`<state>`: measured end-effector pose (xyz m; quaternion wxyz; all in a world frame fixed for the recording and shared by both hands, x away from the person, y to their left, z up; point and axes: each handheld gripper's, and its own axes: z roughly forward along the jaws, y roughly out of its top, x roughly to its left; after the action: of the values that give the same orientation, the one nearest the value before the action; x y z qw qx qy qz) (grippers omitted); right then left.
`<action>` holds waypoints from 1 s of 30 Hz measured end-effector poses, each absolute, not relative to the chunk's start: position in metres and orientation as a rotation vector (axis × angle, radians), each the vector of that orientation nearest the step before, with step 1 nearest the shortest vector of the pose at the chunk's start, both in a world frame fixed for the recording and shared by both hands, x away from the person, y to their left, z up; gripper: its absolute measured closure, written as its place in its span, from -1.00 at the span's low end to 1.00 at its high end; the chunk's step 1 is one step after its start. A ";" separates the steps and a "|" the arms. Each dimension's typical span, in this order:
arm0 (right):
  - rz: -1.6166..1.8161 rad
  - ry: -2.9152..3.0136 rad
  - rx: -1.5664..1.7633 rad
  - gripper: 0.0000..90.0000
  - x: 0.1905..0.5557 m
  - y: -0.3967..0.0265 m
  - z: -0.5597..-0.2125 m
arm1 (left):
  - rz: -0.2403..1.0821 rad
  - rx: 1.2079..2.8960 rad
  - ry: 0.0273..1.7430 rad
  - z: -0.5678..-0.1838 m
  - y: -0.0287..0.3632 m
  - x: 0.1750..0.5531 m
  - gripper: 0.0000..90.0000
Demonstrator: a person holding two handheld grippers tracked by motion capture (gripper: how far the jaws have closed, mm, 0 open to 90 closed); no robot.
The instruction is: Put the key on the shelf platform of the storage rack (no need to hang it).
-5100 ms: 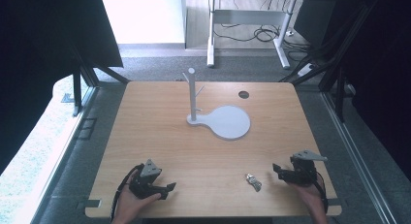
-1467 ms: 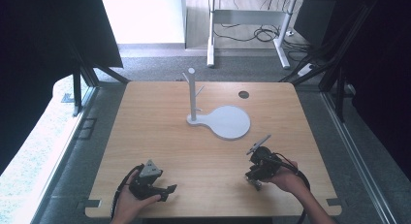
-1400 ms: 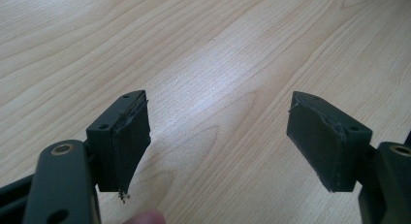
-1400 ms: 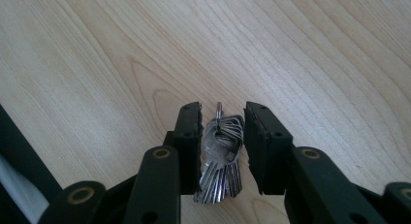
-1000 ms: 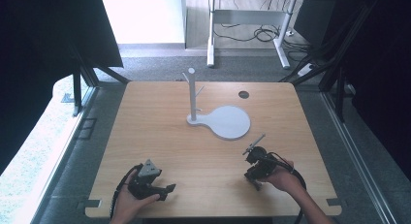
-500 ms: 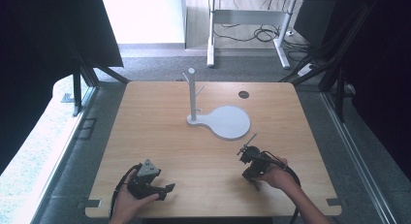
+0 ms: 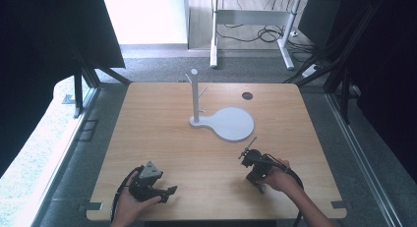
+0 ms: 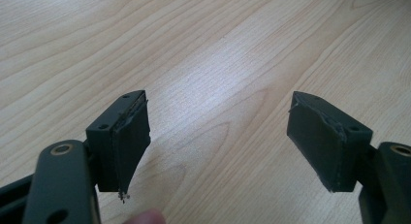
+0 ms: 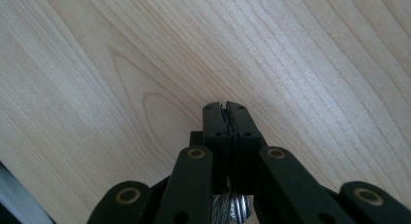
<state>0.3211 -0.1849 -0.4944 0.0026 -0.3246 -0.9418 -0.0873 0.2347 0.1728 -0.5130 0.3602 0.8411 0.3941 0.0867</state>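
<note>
Now the right gripper [image 9: 224, 107] has just closed on a small shiny metal thing [image 9: 233, 208]. The white peg stand [image 7: 195, 97] waits far-left. The left gripper [image 8: 218, 122] gapes wide.

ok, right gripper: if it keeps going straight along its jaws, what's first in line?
Probably the bare table. The right gripper has its jaws pressed together, something silvery glinting between them lower down, and points down at wood grain. In the high view it aims roughly toward the white stand, but depth is unclear.

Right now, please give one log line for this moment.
left gripper: open | right gripper: just closed on metal piece | stand: bare
</note>
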 end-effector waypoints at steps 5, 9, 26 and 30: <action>-0.247 -2.941 -1.002 0.99 0.322 -0.185 -0.494 | 0.225 2.169 1.017 -0.513 0.173 0.235 -0.47; -0.215 -2.936 -0.991 1.00 0.323 -0.185 -0.494 | 0.226 2.164 1.025 -0.513 0.174 0.235 -0.47; -0.301 -2.910 -1.056 1.00 0.335 -0.204 -0.460 | 0.226 2.163 1.027 -0.513 0.175 0.236 -0.47; -0.326 -2.925 -1.062 1.00 0.336 -0.208 -0.446 | 0.227 2.162 1.030 -0.513 0.175 0.235 -0.47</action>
<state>0.3362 -0.2079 -0.4465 0.0062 -0.3393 -0.9349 -0.1043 0.2355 0.1748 -0.5132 0.3599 0.8385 0.3996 0.0879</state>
